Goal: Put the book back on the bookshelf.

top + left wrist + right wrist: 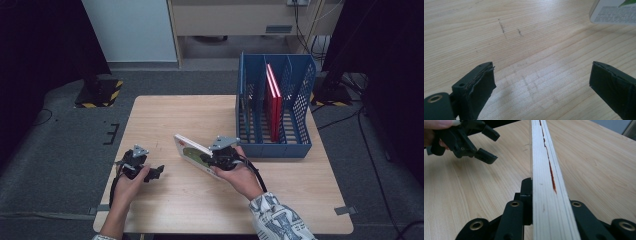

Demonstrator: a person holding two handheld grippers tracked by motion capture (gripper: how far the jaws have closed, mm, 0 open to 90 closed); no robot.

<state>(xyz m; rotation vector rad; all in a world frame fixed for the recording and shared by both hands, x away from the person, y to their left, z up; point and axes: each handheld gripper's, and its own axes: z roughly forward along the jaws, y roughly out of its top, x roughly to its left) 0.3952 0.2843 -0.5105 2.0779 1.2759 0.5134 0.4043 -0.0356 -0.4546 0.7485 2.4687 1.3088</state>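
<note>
A: What is the table (165, 120) made of?

B: Pale wood-grain laminate, matt, with a few dark scuff marks and a soft sheen under the left gripper (159, 171).

A: And the grippers?

B: Matt black plastic with brass-coloured rivets. The left gripper's pads (484, 82) look like rough dark rubber, frayed at the edges. The right gripper (209, 159) carries a grey metal-looking plate.

A: The book (192, 151)?

B: A glossy printed cover; its page edge (546, 182) is off-white paper, finely lined, with a red streak.

A: Anything at two o'clock?

B: A rack (302, 107) of blue perforated plastic, holding smooth red books (273, 100).
</note>
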